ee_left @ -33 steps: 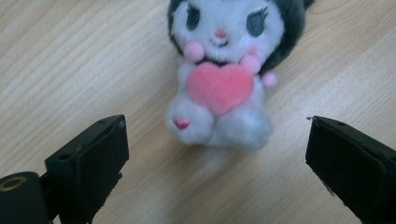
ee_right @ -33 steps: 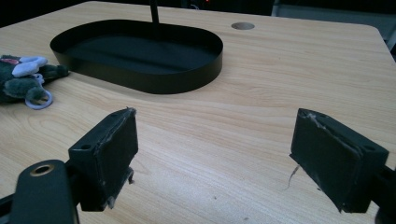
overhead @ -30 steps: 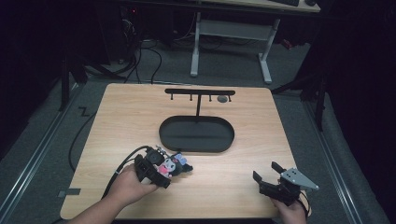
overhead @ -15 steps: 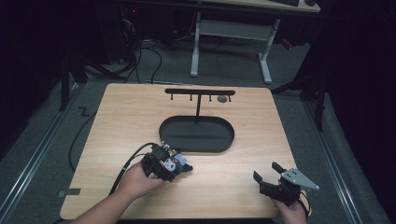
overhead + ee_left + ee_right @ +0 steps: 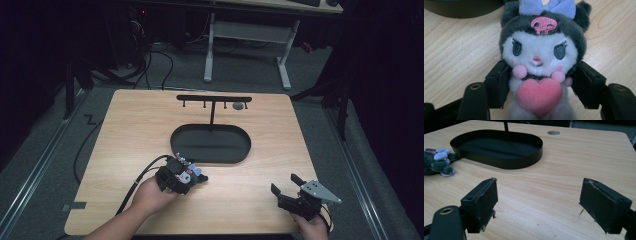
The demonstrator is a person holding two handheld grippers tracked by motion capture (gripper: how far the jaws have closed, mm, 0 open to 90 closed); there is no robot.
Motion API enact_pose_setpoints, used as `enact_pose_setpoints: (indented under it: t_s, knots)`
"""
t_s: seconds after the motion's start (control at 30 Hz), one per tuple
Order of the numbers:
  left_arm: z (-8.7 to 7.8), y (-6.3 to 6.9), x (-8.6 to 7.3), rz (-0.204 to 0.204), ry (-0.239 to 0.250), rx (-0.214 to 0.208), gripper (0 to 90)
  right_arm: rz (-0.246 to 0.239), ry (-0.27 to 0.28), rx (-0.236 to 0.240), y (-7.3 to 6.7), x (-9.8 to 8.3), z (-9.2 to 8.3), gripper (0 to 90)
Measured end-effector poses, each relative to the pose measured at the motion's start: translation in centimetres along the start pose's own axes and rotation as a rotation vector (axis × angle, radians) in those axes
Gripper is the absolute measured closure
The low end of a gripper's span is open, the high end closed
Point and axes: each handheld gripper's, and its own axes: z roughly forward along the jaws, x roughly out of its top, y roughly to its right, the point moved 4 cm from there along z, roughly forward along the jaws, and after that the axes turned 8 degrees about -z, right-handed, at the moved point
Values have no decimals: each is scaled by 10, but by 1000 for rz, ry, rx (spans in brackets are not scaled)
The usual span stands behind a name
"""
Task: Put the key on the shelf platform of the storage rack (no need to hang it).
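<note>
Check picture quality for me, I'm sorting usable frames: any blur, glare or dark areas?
High view: table evenly lit, surroundings nearly black. Left gripper view: plush toy sharp, no glare. Right gripper view: tray clear, near pads slightly soft.

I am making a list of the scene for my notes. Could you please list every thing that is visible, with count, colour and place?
plush toy: one, dark grey and white with a lilac bow and a pink heart, lying on the table in front of the tray, between the left jaws
tray: one, black, oval, middle of the table
hook stand: one, black, rising from the tray's far side
table: one, light wood, with a round hole near the far edge
white desk frame: one, on the floor behind the table
left gripper: one, black, jaws just closed on the plush toy
right gripper: one, black, jaws open, near the table's front right
</note>
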Motion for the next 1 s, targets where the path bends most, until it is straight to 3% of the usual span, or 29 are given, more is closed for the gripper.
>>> enact_pose_setpoints:
  t_s: [0.3, 0.57, 0.8, 1.0]
  knots:
    - [-9, 6, 2, 15, -8, -21, 382, 1, 0, 3, 0, 0, 1, 149]
    - [-17, 3, 8, 14, 8, -7, 389, 0, 5, 6, 0, 1, 1, 149]
    - [-29, -3, 22, -15, 53, 10, 391, 3, 13, 4, 0, 1, 0, 149]
    - [-30, -8, 32, -36, 68, 20, 390, 9, 15, 2, 2, 1, 0, 149]
